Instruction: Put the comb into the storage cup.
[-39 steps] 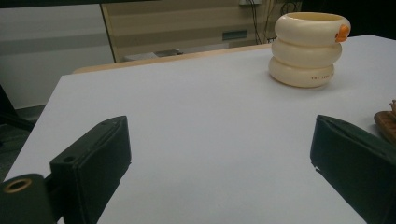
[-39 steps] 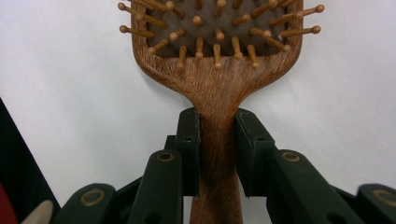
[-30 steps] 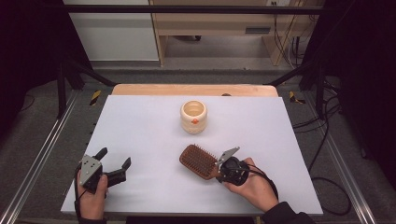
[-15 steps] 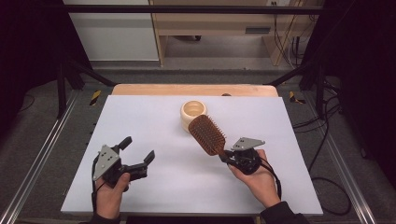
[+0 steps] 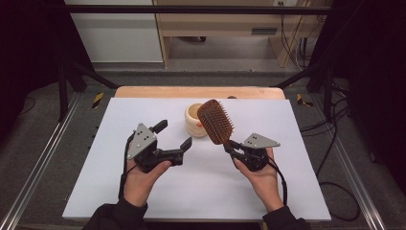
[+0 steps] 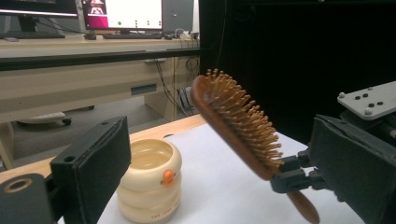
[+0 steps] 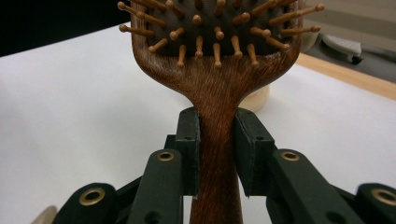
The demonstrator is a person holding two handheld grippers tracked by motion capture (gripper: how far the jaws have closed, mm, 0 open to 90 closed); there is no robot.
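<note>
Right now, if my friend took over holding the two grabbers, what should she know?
Right gripper: shut on the handle of the wooden hairbrush, which is lifted off the white table, head tilted up, bristles showing.
Left gripper: open, holding nothing, raised and pointed toward the brush.
Cream ring-shaped cup: stands upright on the table behind the brush, untouched.
Done: brush is picked up.
Left: probably pass it to the left gripper or set it at the cup; I cannot tell which.
</note>
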